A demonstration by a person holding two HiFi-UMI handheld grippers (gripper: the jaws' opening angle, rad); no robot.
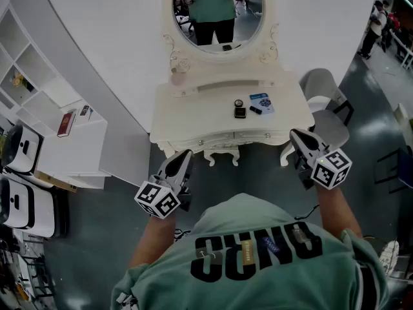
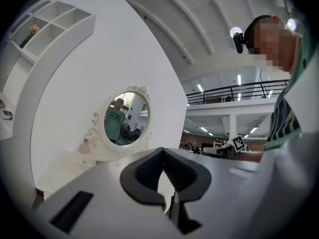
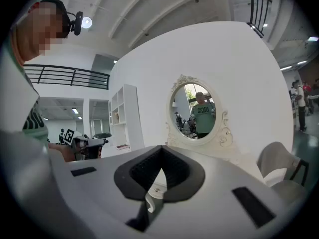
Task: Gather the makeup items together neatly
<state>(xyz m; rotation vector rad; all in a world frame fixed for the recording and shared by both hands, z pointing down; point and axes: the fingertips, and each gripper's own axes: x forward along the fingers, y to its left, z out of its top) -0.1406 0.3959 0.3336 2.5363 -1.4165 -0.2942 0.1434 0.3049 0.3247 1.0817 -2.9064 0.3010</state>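
Note:
The makeup items lie on a white vanity table in the head view: a small round compact, a dark square compact, a short black stick and a blue-and-white packet. A pink bottle stands at the table's back left, under the oval mirror. My left gripper is held level in front of the table's left corner, shut and empty. Off the right corner, my right gripper is also shut with nothing in it. Each gripper view shows the pads together, left gripper and right gripper.
A white chair stands at the table's right side. A white shelf unit with books and white boxes on the floor fill the left. People stand far off at the upper right.

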